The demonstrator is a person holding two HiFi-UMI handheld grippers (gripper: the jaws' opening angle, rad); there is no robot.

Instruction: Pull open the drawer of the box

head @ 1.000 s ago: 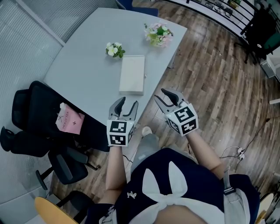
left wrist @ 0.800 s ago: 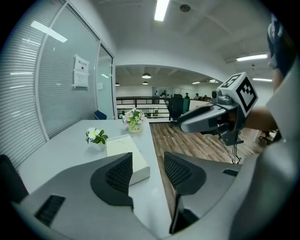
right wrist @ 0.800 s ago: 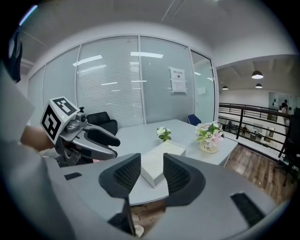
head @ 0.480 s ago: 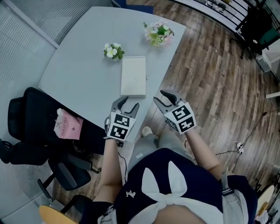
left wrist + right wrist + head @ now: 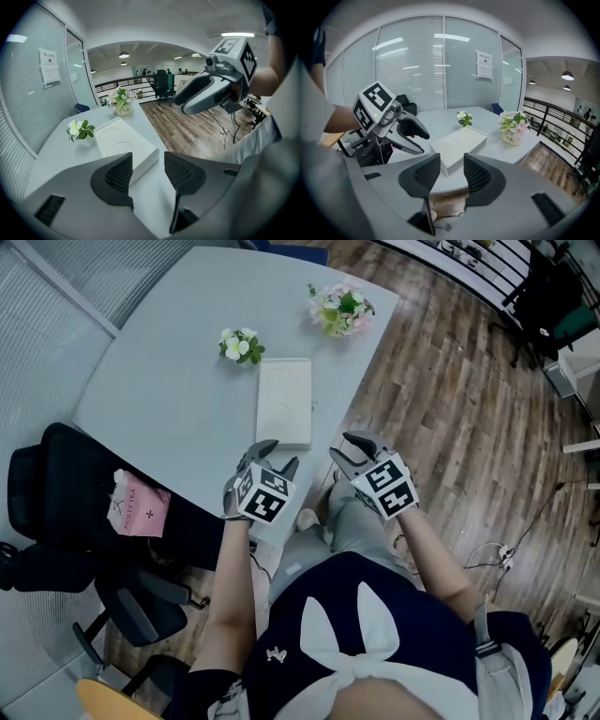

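On the table [image 5: 159, 381]: box [image 5: 284, 401] is lying flat near the near edge, a short end facing the person. The drawer is showing shut, and no view is showing its pull clearly.
Left tool [image 5: 279, 456]: jaws are standing apart and empty. It is hovering just short of the box's near left corner, not touching.
Right tool [image 5: 345, 448]: jaws are standing wide, having just been opening, with nothing between them. It is hanging at the table edge, beside the box's near right corner and apart from it.
Step in hand: judged as the approach, with both tools lining up on the near end of the box.
Bracing: one tool should be pinning the shell by its top or sides, so the box is not sliding along with the drawer.
Pulling: the other tool should be closing on the drawer front only, then drawing straight along the long axis, level with the table.
Risk: an unbraced box is likely to be sliding toward the edge, and a pinch across shell and drawer together would be locking them.
Nearby: flowers [image 5: 240, 345] are standing just beyond the far end, clear of the pull path.
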